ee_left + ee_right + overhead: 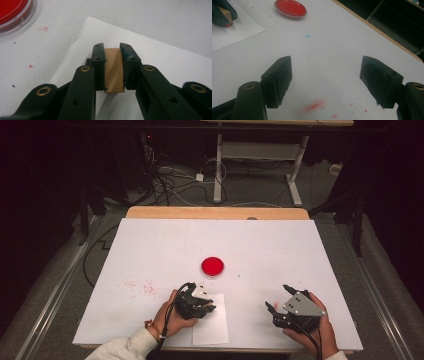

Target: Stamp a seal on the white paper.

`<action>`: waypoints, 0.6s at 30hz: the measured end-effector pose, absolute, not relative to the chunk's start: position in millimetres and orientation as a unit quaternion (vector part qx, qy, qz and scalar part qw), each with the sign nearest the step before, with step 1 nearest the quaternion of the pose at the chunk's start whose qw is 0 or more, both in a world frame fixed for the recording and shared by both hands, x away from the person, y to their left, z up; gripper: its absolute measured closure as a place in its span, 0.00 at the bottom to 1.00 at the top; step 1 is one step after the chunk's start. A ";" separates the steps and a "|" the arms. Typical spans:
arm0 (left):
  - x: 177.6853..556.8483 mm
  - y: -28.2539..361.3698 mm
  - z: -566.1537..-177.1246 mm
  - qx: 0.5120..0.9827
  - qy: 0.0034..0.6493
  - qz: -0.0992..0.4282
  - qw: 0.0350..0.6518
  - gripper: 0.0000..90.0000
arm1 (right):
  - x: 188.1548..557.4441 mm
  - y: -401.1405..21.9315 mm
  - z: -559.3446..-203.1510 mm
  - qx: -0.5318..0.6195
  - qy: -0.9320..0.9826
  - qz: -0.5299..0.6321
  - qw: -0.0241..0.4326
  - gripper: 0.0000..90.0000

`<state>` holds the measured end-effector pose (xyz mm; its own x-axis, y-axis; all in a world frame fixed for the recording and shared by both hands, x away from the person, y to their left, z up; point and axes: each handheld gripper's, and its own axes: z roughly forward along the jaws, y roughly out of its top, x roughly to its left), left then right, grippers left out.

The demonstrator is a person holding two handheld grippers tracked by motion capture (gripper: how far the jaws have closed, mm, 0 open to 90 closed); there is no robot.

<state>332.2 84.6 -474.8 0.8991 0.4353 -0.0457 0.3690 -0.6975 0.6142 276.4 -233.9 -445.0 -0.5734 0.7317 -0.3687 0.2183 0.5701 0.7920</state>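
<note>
Two pairs of tongs worked near the front edge of the white tabletop [150, 245]. A sheet of paper [212, 325] lay at that edge, seemingly ready for stamping. A red paint dish [213, 266] sat mid-table. The right tongs [325, 82] gaped empty. The left tongs [113, 68] clamped a small wooden block [113, 71] over the paper.

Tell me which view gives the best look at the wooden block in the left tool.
The left gripper view: the wooden block sits clamped between the jaws, close up. The right gripper view catches it far off at the edge; in the high view the left tool covers it.
</note>
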 end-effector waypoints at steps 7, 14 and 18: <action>332.6 84.6 -474.6 0.921 0.217 0.051 0.321 0.82 | 276.1 -234.0 -445.1 0.293 0.811 0.360 0.357 0.29; 332.3 84.2 -474.5 0.921 0.216 0.053 0.320 0.82 | 276.1 -234.2 -445.0 0.292 0.811 0.359 0.357 0.29; 332.0 84.3 -474.6 0.921 0.215 0.054 0.320 0.82 | 276.1 -234.0 -445.0 0.293 0.811 0.360 0.357 0.29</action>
